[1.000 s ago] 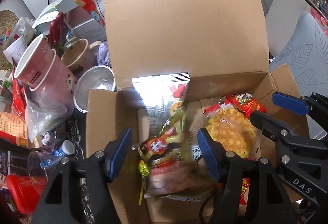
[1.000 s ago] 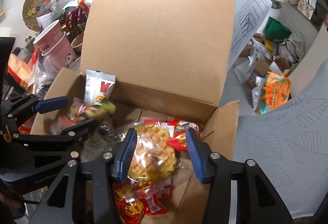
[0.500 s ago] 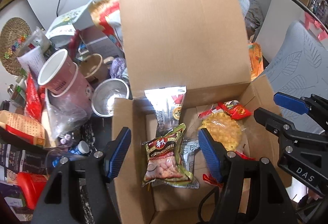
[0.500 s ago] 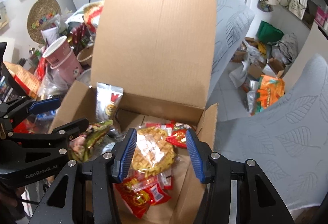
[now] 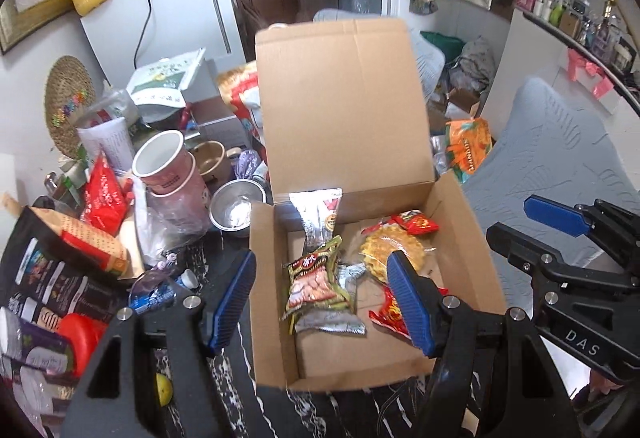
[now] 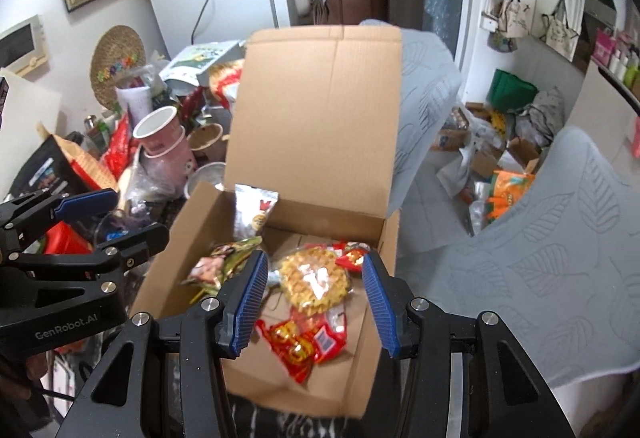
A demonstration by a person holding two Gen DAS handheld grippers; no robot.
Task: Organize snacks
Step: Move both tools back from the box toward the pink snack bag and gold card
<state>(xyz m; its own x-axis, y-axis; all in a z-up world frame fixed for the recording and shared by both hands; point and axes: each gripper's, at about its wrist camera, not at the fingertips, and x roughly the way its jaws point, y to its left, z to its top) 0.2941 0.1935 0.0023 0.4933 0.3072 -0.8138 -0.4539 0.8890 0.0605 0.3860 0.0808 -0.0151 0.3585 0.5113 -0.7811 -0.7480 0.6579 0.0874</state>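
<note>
Both grippers, left gripper and right gripper, just pulled up out of the cardboard box, jaws half-open and empty. Peanut packet and waffle now lie below them, so that drop-off looks done.

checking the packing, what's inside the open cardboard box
Inside the open cardboard box: a round waffle pack, a green peanut packet, red packets and an upright silver sachet. Anything beneath them is hidden.

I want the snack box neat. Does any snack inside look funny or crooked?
Yes. The silver packet stands on end against the back wall of the cardboard box, while the other snacks lie flat.
</note>
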